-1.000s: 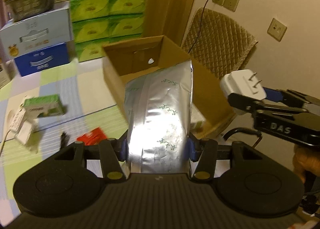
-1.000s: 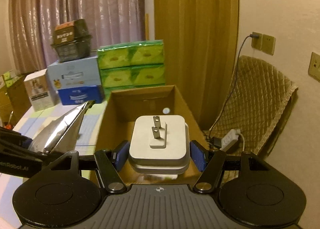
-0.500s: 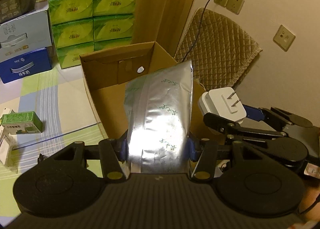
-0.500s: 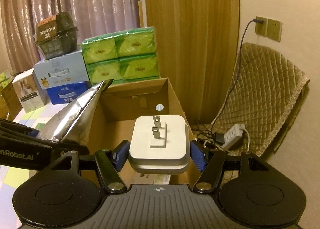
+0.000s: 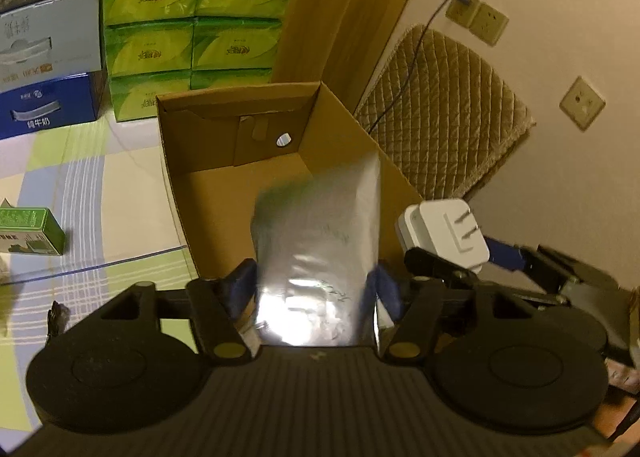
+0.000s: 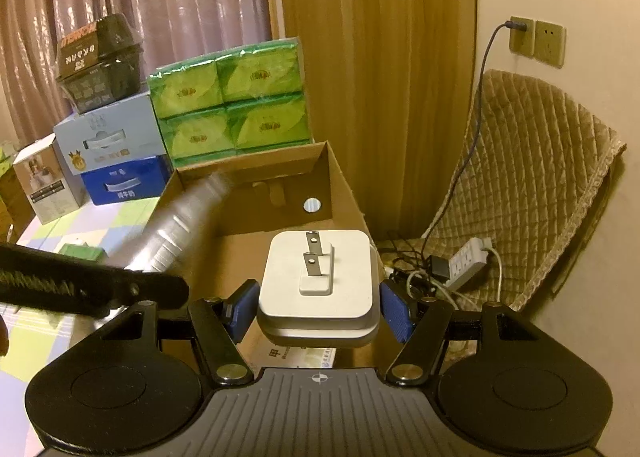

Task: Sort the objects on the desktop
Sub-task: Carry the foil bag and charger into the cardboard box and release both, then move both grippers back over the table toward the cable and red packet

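A crinkled silver foil pouch [image 5: 320, 245] is seen between the blue pads of the left gripper [image 5: 316, 287], above the open brown cardboard box [image 5: 240, 177]. The pads appear drawn slightly apart from the pouch's edges and the pouch is motion-blurred, so it cannot be told whether a grip is held or the pouch is being let go. In the right wrist view the same pouch is blurred and tilted over the box's left wall.

A white square two-pronged plug adapter [image 6: 320, 281] is carried between the pads of the right gripper [image 6: 320, 313], prongs pointing forward; small gaps show at both sides, so a firm clamp cannot be confirmed. The adapter is held over the near right corner of the box.

The step in hand is judged to be the dropping of both items into the box. Next, the jaws would have to be widened fully over the box's interior, the adapter being brought further inside the right wall so that it does not fall outside. A small green carton [image 5: 32, 231] is left on the checked desk [image 5: 100, 193] to be sorted afterwards.
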Available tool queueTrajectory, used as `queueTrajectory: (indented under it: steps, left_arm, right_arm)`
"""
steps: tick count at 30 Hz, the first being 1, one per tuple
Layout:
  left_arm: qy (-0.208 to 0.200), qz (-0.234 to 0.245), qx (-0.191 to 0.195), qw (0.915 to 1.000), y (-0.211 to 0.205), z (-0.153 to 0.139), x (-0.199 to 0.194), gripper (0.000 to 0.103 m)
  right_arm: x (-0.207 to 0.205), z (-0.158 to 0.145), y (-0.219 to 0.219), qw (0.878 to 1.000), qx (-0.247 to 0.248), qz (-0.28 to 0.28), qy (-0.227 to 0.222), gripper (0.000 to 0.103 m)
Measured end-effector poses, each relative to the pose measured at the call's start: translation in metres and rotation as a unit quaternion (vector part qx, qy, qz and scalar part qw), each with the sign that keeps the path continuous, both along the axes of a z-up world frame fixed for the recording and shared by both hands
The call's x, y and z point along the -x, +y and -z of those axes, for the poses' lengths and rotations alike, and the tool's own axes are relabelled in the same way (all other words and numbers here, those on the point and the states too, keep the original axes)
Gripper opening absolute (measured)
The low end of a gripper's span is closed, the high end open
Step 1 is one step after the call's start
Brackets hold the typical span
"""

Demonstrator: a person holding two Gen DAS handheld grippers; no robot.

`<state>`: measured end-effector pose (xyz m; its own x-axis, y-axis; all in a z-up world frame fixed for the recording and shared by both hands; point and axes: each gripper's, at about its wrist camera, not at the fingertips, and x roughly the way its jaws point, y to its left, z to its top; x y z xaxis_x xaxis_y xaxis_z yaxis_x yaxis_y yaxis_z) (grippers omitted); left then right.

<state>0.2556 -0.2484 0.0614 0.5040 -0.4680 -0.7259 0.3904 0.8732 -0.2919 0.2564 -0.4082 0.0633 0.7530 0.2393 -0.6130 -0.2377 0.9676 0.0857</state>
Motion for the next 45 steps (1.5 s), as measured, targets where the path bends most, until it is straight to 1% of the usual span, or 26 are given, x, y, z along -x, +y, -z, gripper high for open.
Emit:
queueTrajectory:
  steps: [4, 8, 11, 16, 18, 20, 21, 23, 25, 29, 34, 39, 45]
  left_arm:
    - [-0.012, -0.013, 0.01, 0.9998, 0.015, -0.007, 0.004, 0.058]
    - [-0.022, -0.02, 0.009, 0.9995, 0.031, -0.011, 0.013, 0.058]
    - [-0.021, -0.031, 0.013, 0.9992, 0.044, -0.011, 0.021, 0.058]
    - [-0.02, -0.045, 0.008, 0.9988, 0.062, -0.007, 0.031, 0.06]
    - [-0.017, -0.05, 0.01, 0.9986, 0.068, -0.005, 0.033, 0.06]
    - [-0.017, -0.054, 0.009, 0.9983, 0.074, -0.004, 0.037, 0.062]
    - [-0.018, -0.056, 0.008, 0.9982, 0.076, -0.004, 0.039, 0.065]
    - [-0.021, -0.057, 0.007, 0.9982, 0.083, -0.003, 0.046, 0.07]
    - [-0.023, -0.058, 0.002, 0.9981, 0.09, -0.001, 0.054, 0.07]
    - [-0.017, -0.07, 0.0, 0.9974, 0.106, 0.004, 0.069, 0.07]
    - [-0.017, -0.08, -0.007, 0.9966, 0.129, 0.008, 0.091, 0.076]
    - [-0.023, -0.092, -0.018, 0.9953, 0.155, 0.008, 0.114, 0.081]
    - [-0.027, -0.116, -0.03, 0.9924, 0.189, 0.007, 0.139, 0.085]
  right_arm:
    - [0.001, 0.001, 0.0, 1.0, 0.0, 0.0, 0.001, 0.063]
    - [0.003, 0.002, 0.003, 1.0, -0.002, -0.002, 0.003, 0.063]
    - [0.004, 0.002, 0.008, 1.0, -0.003, -0.006, 0.004, 0.063]
    - [0.004, 0.001, 0.015, 1.0, -0.006, -0.01, 0.004, 0.063]
    - [0.003, -0.001, 0.017, 1.0, -0.014, -0.013, 0.001, 0.063]
    - [0.002, -0.003, 0.018, 0.999, -0.026, -0.019, -0.002, 0.067]
    - [0.002, -0.004, 0.019, 0.999, -0.029, -0.02, -0.002, 0.071]
    - [0.004, -0.007, 0.02, 0.999, -0.028, -0.019, -0.006, 0.073]
    - [0.007, -0.008, 0.02, 0.999, -0.026, -0.018, -0.007, 0.074]
    - [0.017, -0.009, 0.017, 0.999, -0.03, -0.013, -0.002, 0.075]
    - [0.039, -0.011, 0.019, 0.999, -0.039, -0.012, 0.006, 0.079]
    - [0.066, -0.015, 0.033, 0.999, -0.043, -0.03, 0.007, 0.08]
    - [0.092, -0.022, 0.054, 0.997, -0.063, -0.044, 0.009, 0.084]
